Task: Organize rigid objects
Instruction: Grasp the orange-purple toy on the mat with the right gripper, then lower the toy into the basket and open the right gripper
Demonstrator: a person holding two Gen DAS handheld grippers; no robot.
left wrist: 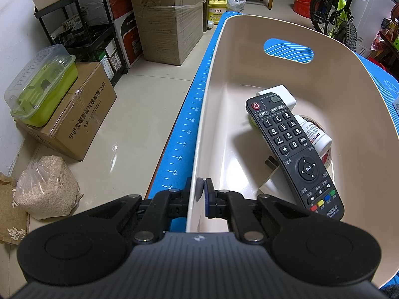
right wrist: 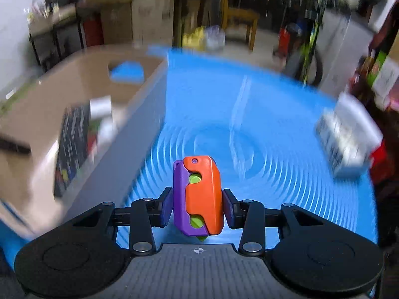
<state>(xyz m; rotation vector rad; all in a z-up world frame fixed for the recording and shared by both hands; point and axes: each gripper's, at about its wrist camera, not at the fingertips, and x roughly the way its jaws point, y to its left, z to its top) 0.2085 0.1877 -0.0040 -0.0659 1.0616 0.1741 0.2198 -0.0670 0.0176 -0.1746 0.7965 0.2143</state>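
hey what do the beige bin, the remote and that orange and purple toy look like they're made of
Bin: looks like smooth moulded plastic, faintly glossy; thin wall, cut-out handle, soft reflections inside.
Remote: matte black hard plastic, probably rubbery buttons with printed legends.
Toy: hard plastic, satin finish; solid colours, crisp edges, possibly 3D-printed. Held between the right gripper's pads.

The bin (left wrist: 324, 79) stands on the mat (left wrist: 189, 124), along the mat's left edge. Inside the bin, the remote control (left wrist: 294, 154) lies on top of the other contents, including a bottle (left wrist: 316, 134) on its right. A box (right wrist: 346, 137) sits on the mat, well to the right of the bin.
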